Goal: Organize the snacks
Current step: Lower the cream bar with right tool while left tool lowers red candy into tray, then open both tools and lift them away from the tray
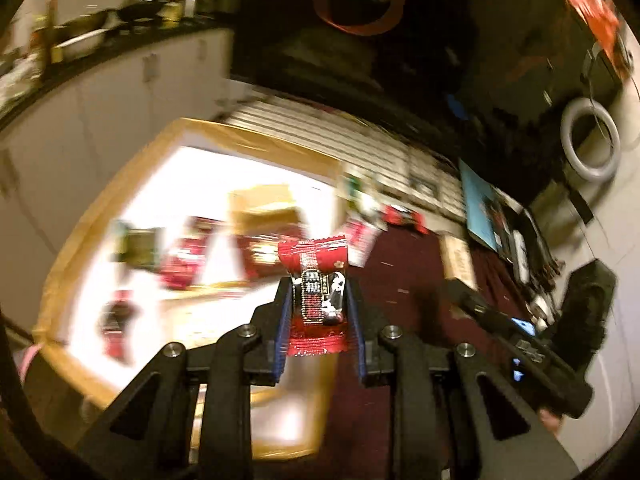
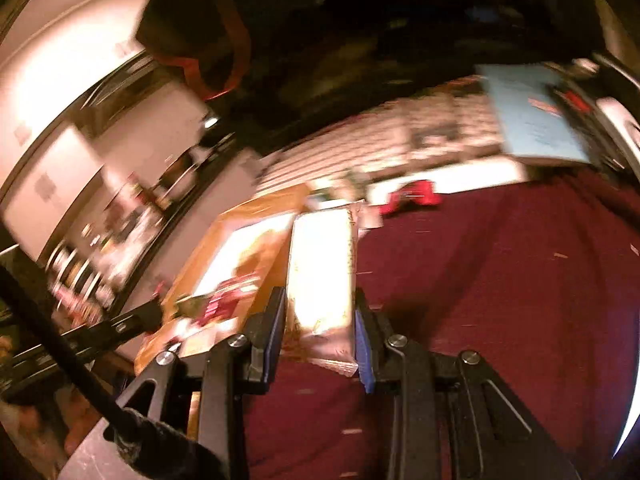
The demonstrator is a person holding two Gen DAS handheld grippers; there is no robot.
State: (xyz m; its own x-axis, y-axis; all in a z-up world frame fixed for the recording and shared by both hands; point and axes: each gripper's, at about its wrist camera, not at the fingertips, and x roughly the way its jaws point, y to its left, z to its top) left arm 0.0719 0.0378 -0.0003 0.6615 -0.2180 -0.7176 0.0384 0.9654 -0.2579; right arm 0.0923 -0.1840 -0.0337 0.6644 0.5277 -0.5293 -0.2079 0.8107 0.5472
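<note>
My left gripper [image 1: 318, 298] is shut on a small red snack packet [image 1: 318, 292] with black and white print, held above the near edge of a wooden-rimmed tray [image 1: 260, 138]. Several red packets [image 1: 182, 260] lie blurred inside the tray. My right gripper [image 2: 320, 312] is shut on a long pale wrapped snack bar [image 2: 322, 268], held above the dark red tablecloth [image 2: 500, 280] just right of the tray [image 2: 236, 216]. The right gripper's body also shows at the right of the left wrist view [image 1: 520, 344].
A red packet [image 2: 412, 196] and a few other snacks lie on the cloth beyond the tray. A light blue book [image 2: 532, 116] and a white ring [image 1: 590, 146] sit at the far right. A white cabinet with a cluttered counter [image 1: 100, 40] stands to the left.
</note>
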